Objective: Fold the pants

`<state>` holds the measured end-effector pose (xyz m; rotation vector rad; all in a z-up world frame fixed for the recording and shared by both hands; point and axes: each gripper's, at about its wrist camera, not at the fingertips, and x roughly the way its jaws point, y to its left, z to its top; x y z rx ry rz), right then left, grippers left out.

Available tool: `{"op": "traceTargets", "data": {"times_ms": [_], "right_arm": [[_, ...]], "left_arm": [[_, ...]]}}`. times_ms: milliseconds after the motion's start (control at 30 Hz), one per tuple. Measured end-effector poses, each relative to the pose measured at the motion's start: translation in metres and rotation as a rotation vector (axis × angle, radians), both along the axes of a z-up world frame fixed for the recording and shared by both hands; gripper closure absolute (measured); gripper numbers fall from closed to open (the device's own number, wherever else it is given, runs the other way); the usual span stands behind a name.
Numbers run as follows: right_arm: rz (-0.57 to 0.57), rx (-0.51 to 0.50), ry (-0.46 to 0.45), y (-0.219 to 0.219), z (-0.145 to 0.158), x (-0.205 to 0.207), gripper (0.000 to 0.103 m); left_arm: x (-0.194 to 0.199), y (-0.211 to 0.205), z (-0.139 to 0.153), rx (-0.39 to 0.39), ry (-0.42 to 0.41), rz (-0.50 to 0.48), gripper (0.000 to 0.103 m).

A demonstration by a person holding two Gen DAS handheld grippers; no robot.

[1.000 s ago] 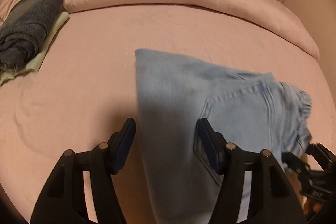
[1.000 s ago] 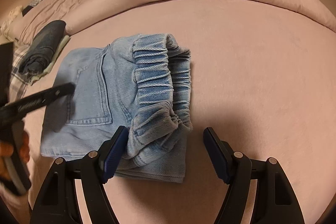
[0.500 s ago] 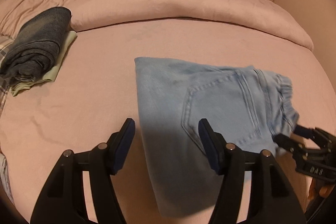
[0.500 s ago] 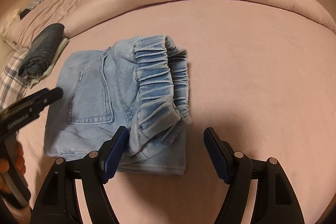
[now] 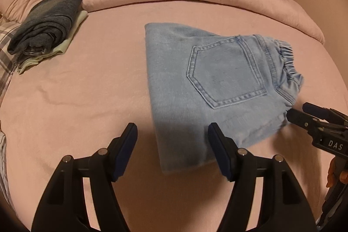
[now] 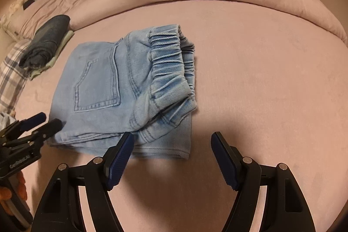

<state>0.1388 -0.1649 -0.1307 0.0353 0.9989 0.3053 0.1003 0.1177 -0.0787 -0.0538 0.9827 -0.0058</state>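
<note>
Both tongs withdrawn, pants (image 5: 217, 88) folded flat

one light jeans (image 5: 208, 79), two grippers (image 5: 171, 149), one dark jeans (image 5: 47, 21)

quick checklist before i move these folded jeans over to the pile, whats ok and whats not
1. Light blue jeans folded into a compact bundle on the pink bed sheet: ok.
2. Edges squared: not ok, the elastic waistband bulges and the lower layer sticks out.
3. Left gripper open and empty: ok.
4. Right gripper open and empty: ok.
5. Dark folded jeans pile in place at far left: ok.
6. Pile steady enough to take more: cannot tell.
</note>
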Motion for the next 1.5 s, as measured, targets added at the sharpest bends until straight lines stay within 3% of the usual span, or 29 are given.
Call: {"op": "traceTargets", "data": {"times_ms": [367,900,1033,1233,1500], "right_arm": [[0.01,0.034,-0.062,0.0,0.026,-0.022,0.029],[0.006,0.041,-0.118,0.0,0.053,-0.051,0.029],[-0.004,0.036,-0.133,-0.003,0.059,-0.058,0.013],[-0.001,0.042,-0.161,-0.005,0.071,-0.07,0.013],[0.006,0.043,-0.197,-0.006,0.088,-0.085,0.01]], "left_arm": [[-0.025,-0.007,0.023,0.004,-0.045,-0.003,0.036],[-0.055,-0.007,0.06,0.005,-0.111,0.026,0.018],[-0.062,-0.008,0.07,0.007,-0.124,0.03,0.009],[-0.075,-0.011,0.084,0.021,-0.132,0.064,0.001],[-0.088,-0.012,0.099,0.063,-0.146,0.117,0.001]]}}
